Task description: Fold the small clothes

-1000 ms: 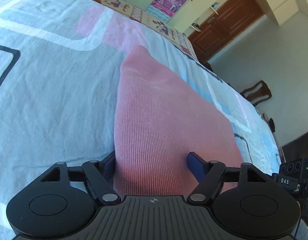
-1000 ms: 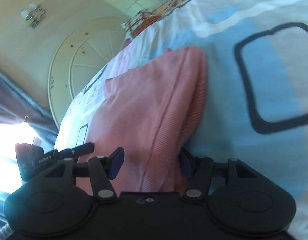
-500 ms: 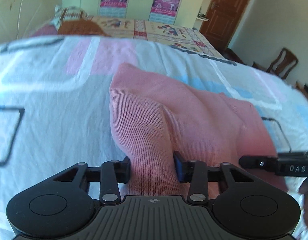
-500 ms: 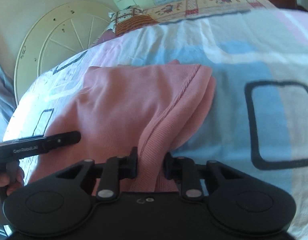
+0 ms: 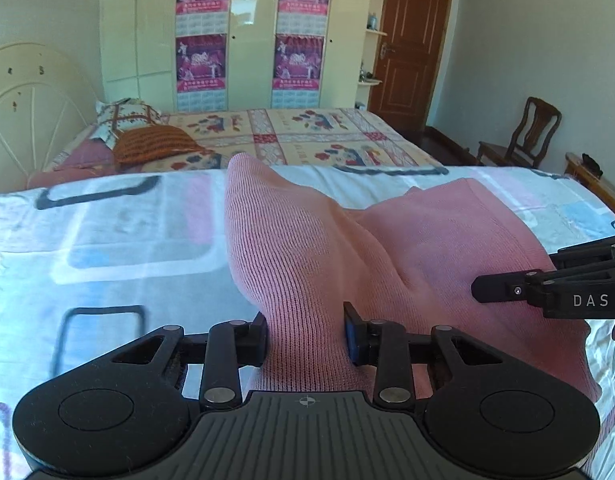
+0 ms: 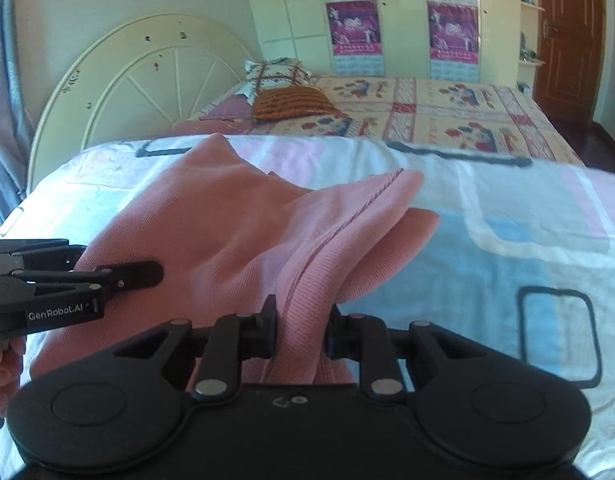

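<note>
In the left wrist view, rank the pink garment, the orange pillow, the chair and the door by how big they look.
1. Pink garment, by far the largest, though it is also nearest the camera.
2. Door.
3. Orange pillow and chair look about alike; not ranked.

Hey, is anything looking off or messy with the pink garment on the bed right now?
Nothing damaged or spilled. The pink garment is bunched rather than flat: the left gripper and right gripper each pinch a gathered ridge of it, so it tents above the bedsheet with uneven folds.
</note>
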A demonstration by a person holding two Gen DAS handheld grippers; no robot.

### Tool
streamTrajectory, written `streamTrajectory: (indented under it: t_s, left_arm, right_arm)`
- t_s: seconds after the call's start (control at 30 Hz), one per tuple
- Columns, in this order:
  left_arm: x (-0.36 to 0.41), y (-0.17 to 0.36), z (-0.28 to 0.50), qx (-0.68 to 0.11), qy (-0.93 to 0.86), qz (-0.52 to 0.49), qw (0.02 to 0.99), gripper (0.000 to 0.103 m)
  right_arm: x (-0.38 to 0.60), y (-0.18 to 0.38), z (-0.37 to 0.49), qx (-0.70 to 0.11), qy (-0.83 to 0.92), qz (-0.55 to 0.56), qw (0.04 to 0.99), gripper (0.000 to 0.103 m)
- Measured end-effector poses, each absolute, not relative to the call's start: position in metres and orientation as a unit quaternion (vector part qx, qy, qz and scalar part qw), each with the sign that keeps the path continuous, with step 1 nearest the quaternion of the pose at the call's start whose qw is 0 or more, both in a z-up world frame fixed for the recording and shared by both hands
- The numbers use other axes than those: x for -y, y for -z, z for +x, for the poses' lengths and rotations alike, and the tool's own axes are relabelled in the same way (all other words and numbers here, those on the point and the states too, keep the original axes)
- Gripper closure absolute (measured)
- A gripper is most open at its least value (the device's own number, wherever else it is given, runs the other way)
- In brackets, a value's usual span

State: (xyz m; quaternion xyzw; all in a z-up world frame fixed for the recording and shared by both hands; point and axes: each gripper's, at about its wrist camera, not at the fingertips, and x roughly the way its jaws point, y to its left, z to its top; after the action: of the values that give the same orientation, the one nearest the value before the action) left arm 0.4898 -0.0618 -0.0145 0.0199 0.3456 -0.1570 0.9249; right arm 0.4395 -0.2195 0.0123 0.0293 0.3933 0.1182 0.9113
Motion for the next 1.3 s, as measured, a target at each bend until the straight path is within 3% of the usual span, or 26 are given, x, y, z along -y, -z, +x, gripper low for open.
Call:
streamTrajectory:
  t_s: [0.2, 0.47, 0.53, 0.63, 0.73, 0.87, 0.93, 0.97, 1.0, 1.1, 1.13, 1.2, 1.3]
  left_arm:
    - [-0.036, 0.012, 0.475, -0.345, 0.136, 0.013, 0.929, 0.069]
    - [-0.141, 0.053, 0.455, -0.376, 0.111, -0.03, 0.92, 0.068]
    - [-0.157, 0.076, 0.457, -0.399, 0.116, -0.064, 0.907, 0.065]
    - [-0.172, 0.115, 0.457, -0.421, 0.105, -0.108, 0.895, 0.052]
    - [-0.184, 0.133, 0.45, -0.409, 0.114, -0.154, 0.892, 0.052]
    - [-0.181, 0.132, 0.453, -0.407, 0.119, -0.122, 0.897, 0.052]
    - [-0.179, 0.131, 0.456, -0.41, 0.119, -0.111, 0.898, 0.046]
    - [-0.178, 0.126, 0.456, -0.412, 0.112, -0.099, 0.899, 0.033]
    - [-0.179, 0.122, 0.455, -0.413, 0.104, -0.087, 0.901, 0.03]
    - [-0.19, 0.1, 0.434, -0.391, 0.112, -0.067, 0.911, 0.03]
    - [-0.194, 0.092, 0.424, -0.382, 0.116, -0.062, 0.915, 0.032]
    - [-0.201, 0.085, 0.409, -0.375, 0.124, -0.064, 0.917, 0.052]
    - [-0.197, 0.089, 0.394, -0.381, 0.134, -0.059, 0.913, 0.069]
  right_arm:
    - [0.136, -0.011, 0.443, -0.389, -0.148, 0.033, 0.909, 0.082]
    - [0.052, 0.02, 0.447, -0.419, -0.186, 0.055, 0.887, 0.082]
    - [0.044, 0.036, 0.451, -0.437, -0.18, 0.064, 0.879, 0.082]
    - [0.051, 0.074, 0.456, -0.478, -0.143, 0.085, 0.862, 0.081]
    - [0.064, 0.086, 0.446, -0.479, -0.143, 0.125, 0.857, 0.082]
    - [0.055, 0.081, 0.443, -0.481, -0.138, 0.098, 0.86, 0.082]
    - [0.054, 0.082, 0.442, -0.482, -0.136, 0.102, 0.86, 0.081]
    - [0.056, 0.083, 0.441, -0.482, -0.135, 0.105, 0.859, 0.081]
    - [0.057, 0.082, 0.442, -0.482, -0.134, 0.107, 0.859, 0.079]
    - [0.061, 0.063, 0.433, -0.456, -0.103, 0.09, 0.88, 0.073]
    - [0.065, 0.052, 0.426, -0.443, -0.103, 0.082, 0.887, 0.079]
    - [0.072, 0.033, 0.41, -0.43, -0.122, 0.082, 0.891, 0.083]
    - [0.06, 0.018, 0.389, -0.423, -0.168, 0.052, 0.889, 0.082]
